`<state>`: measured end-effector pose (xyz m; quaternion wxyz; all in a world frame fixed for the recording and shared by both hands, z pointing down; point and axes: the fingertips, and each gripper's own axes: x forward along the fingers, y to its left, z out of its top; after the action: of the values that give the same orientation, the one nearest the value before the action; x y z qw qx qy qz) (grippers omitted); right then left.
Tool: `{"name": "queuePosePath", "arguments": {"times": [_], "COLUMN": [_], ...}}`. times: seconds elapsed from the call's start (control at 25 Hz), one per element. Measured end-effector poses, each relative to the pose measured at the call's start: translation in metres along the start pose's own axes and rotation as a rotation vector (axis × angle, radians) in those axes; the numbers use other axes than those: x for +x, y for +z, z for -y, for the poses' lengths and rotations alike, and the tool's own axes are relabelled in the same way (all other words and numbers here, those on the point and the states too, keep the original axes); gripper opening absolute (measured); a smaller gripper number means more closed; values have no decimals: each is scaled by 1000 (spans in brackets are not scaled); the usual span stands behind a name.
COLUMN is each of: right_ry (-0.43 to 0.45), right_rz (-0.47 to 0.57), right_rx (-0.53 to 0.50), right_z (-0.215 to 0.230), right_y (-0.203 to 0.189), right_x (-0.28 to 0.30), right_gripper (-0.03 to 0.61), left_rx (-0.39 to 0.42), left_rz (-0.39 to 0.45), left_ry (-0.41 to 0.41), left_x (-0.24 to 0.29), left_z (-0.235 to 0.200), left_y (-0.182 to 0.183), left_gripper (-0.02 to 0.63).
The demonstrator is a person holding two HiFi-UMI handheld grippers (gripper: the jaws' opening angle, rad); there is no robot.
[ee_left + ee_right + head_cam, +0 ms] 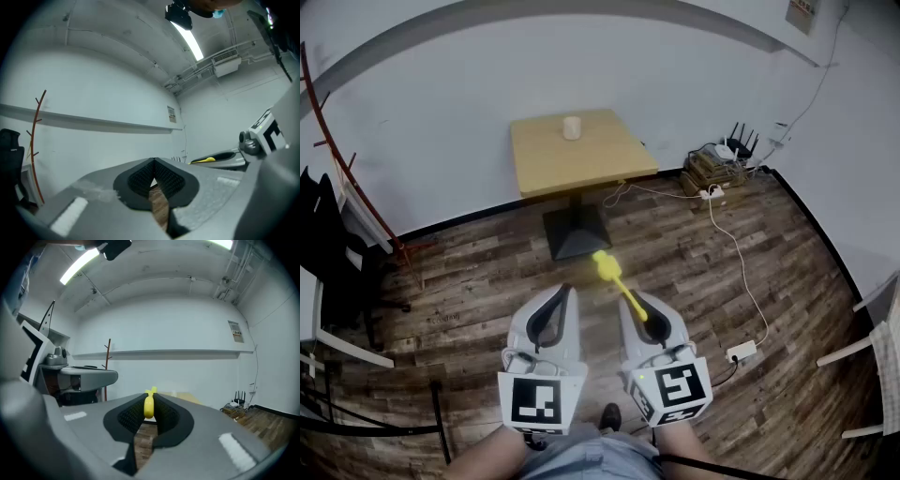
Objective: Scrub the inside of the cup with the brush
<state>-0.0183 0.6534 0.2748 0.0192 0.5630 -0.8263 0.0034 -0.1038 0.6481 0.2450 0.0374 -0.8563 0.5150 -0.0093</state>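
Approach stage: the right gripper [635,300] holds the yellow brush [612,270] in its fingers, the left gripper [564,292] is closed and empty, and the cup [572,127] on the far surface [600,164] is yet to be reached.

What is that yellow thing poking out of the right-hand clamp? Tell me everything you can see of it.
It is a brush, bright yellow and plastic-looking, with a slim handle and a wider head at its far end. The right gripper is shut on the handle, so it sticks out forward, roughly level, above the wooden floor. Only the gripper's dark pads touch it. It is well short of the table and cup.
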Motion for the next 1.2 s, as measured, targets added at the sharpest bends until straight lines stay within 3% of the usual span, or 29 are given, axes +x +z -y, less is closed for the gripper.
{"name": "queuePosePath", "arguments": {"times": [0.52,0.88,1.2], "right_ry": [18,17,51], "right_rz": [-30,-68,-103], "right_rx": [41,112,115], "right_z": [71,117,133], "right_y": [-20,-47,-64], "right_x": [-33,-31,24], "right_gripper": [41,41,41], "left_rx": [-27,11,-51], "left_rz": [-50,-97,-116], "left_ry": [-11,19,26], "left_x": [35,59,114], "left_z": [69,81,62], "left_y": [-13,-32,-55], "left_gripper": [18,18,18]}}
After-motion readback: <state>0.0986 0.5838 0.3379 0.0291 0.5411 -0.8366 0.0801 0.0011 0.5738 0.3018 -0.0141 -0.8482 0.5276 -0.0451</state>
